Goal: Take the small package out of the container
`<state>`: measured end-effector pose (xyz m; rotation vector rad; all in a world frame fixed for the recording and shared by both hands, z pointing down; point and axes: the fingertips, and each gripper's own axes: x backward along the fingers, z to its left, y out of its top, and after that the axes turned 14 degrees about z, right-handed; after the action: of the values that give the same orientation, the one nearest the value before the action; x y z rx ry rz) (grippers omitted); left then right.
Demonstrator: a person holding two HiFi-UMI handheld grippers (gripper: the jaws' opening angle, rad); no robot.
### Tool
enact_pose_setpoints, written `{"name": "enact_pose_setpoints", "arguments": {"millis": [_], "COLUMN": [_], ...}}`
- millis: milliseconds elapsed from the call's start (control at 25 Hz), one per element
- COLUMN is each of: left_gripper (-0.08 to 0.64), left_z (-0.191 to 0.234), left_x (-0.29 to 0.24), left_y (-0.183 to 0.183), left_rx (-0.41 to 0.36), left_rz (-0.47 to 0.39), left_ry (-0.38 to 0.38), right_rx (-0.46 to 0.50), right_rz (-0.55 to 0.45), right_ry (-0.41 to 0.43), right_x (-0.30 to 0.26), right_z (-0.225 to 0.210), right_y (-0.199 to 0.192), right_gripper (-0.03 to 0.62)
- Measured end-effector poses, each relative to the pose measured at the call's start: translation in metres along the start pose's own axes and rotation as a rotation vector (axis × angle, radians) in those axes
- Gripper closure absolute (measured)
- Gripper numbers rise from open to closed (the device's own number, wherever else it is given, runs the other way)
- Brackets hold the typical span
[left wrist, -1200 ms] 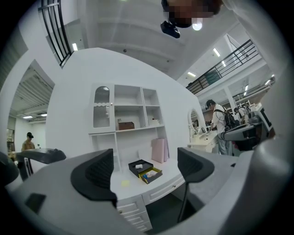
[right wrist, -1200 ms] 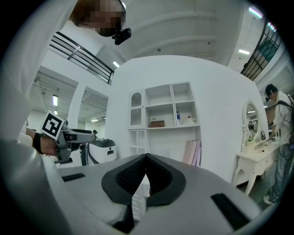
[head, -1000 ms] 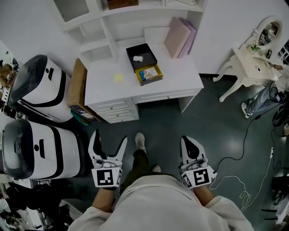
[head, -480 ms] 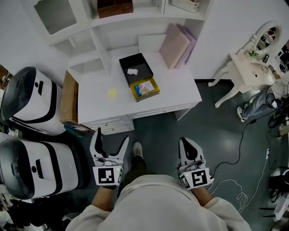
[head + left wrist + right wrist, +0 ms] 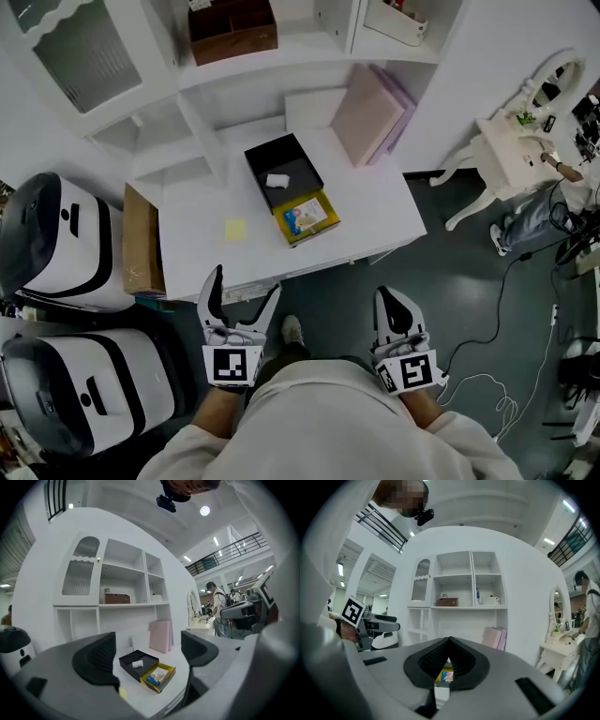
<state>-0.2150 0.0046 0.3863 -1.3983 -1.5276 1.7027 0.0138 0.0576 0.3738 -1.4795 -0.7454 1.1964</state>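
While both tongs hang low and close to the person's body, short of the white surface [image 5: 375, 211], none of the task looks done. The left tongs [image 5: 242, 289] stand wide apart with nothing between them. Their own view frames the black container [image 5: 292, 161] in the gap, well ahead. The right tongs [image 5: 390, 300] are pressed together at the tips and hold nothing.

The container lies open on the surface, ahead and slightly right of the left tongs, ahead and left of the right tongs, and well apart from both. The small white package [image 5: 277, 180] rests on its floor, touched by neither tool. I take this to be the thing to remove. A yellow tray [image 5: 317, 232] sits against the container's nearer end and holds a printed packet [image 5: 305, 217]. A yellow note [image 5: 234, 229] lies on the surface ahead of the left tongs.

Everything remains to be done. One pair must be carried forward over the surface and lowered into the container, then closed on the package and lifted clear of the walls. The left pair, already wide, seems the readier.
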Motion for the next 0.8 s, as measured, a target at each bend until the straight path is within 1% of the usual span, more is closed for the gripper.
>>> {"name": "enact_pose_setpoints", "arguments": {"millis": [120, 240, 440, 600, 680, 760, 800], "left_gripper": [0.124, 0.124, 0.123, 0.118, 0.118, 0.118, 0.118], "left_z": [0.016, 0.029, 0.032, 0.031, 0.030, 0.028, 0.025], "left_x": [-0.022, -0.043, -0.071, -0.099, -0.115, -0.134, -0.144], "left_y": [0.001, 0.001, 0.002, 0.002, 0.004, 0.007, 0.006], "left_rx": [0.006, 0.005, 0.002, 0.003, -0.015, -0.051, -0.064], "left_rz": [0.022, 0.022, 0.040, 0.073, 0.077, 0.067, 0.077], "left_ry": [-0.031, -0.057, -0.093, -0.111, -0.110, -0.107, -0.106], "right_rx": [-0.005, -0.010, -0.022, -0.031, -0.035, -0.039, -0.044], "right_rz": [0.003, 0.010, 0.021, 0.019, 0.018, 0.013, 0.012], "right_ry": [-0.018, -0.026, -0.041, -0.028, -0.017, -0.009, -0.008], "right_x": [-0.026, -0.047, -0.068, -0.092, -0.104, -0.115, -0.120], "right_z": [0.001, 0.002, -0.011, -0.025, -0.034, -0.047, -0.056], "right_y": [0.008, 0.010, 0.011, 0.012, 0.013, 0.014, 0.014], "right_gripper": [0.568, 0.569, 0.568, 0.568, 0.569, 0.568, 0.568]}}
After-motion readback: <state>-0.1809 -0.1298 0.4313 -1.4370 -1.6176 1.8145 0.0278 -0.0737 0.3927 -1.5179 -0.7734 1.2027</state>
